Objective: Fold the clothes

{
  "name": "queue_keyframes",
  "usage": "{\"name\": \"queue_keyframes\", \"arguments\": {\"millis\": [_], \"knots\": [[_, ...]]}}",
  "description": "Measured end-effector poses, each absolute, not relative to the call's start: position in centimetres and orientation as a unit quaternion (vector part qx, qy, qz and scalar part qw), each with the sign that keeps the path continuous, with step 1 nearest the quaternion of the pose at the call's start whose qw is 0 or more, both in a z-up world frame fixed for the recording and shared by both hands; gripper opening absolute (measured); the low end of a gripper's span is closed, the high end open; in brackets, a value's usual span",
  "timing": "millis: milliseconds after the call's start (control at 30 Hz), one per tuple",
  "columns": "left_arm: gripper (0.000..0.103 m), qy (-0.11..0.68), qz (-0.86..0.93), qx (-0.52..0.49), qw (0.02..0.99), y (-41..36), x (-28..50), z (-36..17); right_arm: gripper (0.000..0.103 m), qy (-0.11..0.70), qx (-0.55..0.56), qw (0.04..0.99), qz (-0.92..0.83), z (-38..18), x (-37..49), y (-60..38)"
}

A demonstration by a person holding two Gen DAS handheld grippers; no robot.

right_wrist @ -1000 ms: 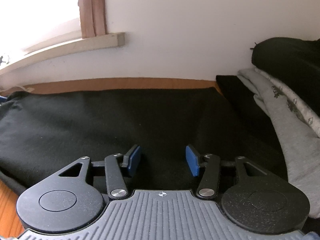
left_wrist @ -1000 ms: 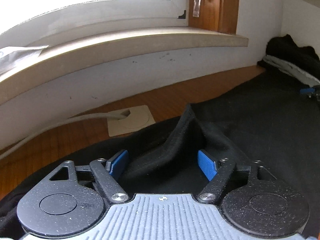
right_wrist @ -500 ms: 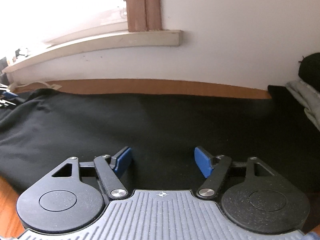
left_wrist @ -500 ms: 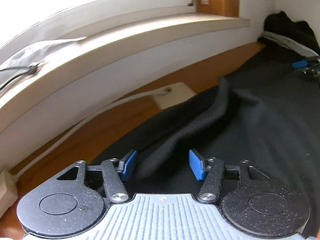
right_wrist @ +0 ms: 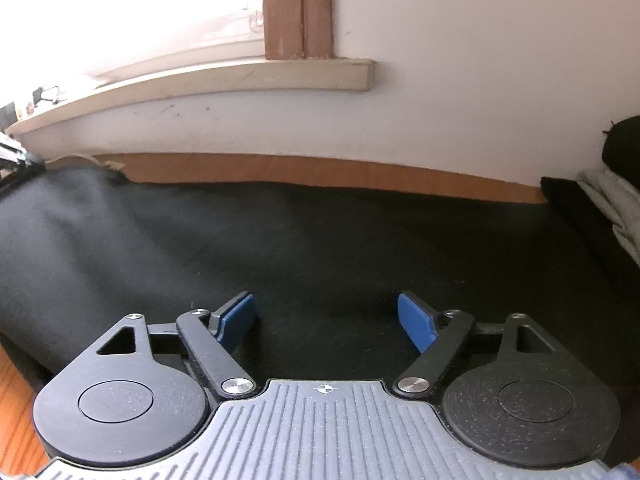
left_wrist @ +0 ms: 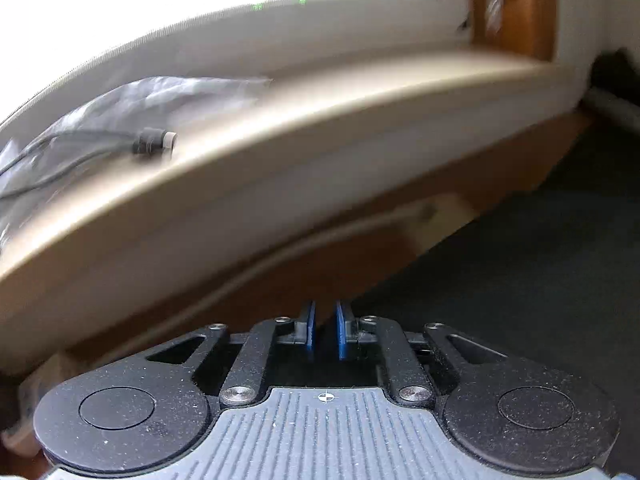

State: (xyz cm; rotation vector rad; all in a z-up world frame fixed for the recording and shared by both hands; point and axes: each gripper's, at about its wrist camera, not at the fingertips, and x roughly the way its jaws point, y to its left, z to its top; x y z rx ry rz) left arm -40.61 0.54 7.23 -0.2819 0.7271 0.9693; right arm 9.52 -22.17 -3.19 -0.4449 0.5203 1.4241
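Though smeared by motion, enough at the far left to read: left tongs (left_wrist: 323, 330) drawn almost together, blue pads parallel with only a dark sliver between, probably a pinched hem of the black garment (left_wrist: 520, 280), not certain through the blur. Beyond them, warm wooden worktop (left_wrist: 280, 284), smooth and bare, crossed by a pale cable (left_wrist: 288, 252); above, a broad cream windowsill (left_wrist: 320, 120) carrying crinkled clear plastic (left_wrist: 168, 92) and a dark plug (left_wrist: 154, 144). Further right, spread flat over most of the worktop and reaching nearly to the wall: matte, soft, knit-like cloth, limp, with shallow ripples toward its left end. Over its near portion, right tongs (right_wrist: 326, 322) splayed wide, gripping nothing, just above the fabric. At the far right, stacked grey cloth (right_wrist: 616, 208) under another dark heap (right_wrist: 624, 140). Judged as a grasping step ahead of a fold, or equally a straightening between folds. Calling next for a low bite by the wide tongs on the near edge, then an even, level carry from both ends, since slack, clingy fabric of this kind likely to sag or bunch.
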Motion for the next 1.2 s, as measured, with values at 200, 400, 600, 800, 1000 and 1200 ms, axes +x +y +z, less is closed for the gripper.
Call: {"name": "queue_keyframes", "arguments": {"millis": [200, 400, 600, 800, 1000, 1200], "knots": [[0.058, 0.297, 0.520, -0.146, 0.787, -3.1, -49.4, 9.6, 0.083, 0.234, -0.203, 0.700, 0.643, -3.3, 9.5, -21.9], [0.073, 0.301, 0.578, -0.157, 0.742, -6.8, -58.0, 10.3, 0.085, 0.235, -0.203, 0.701, 0.643, -3.3, 9.3, -21.7], [0.074, 0.314, 0.578, -0.161, 0.736, -6.9, -59.2, 9.6, 0.086, 0.235, -0.203, 0.701, 0.642, -3.5, 9.2, -21.6], [0.003, 0.314, 0.588, -0.161, 0.728, -5.8, -58.8, 9.5, 0.086, 0.236, -0.203, 0.702, 0.641, -3.7, 9.1, -21.7], [0.028, 0.336, 0.619, -0.147, 0.694, -4.8, -59.0, 9.9, 0.087, 0.236, -0.203, 0.701, 0.641, -3.7, 9.2, -21.8], [0.073, 0.294, 0.651, -0.151, 0.684, -11.3, -62.2, 10.8, 0.087, 0.235, -0.203, 0.702, 0.641, -3.7, 9.2, -21.8]]}}
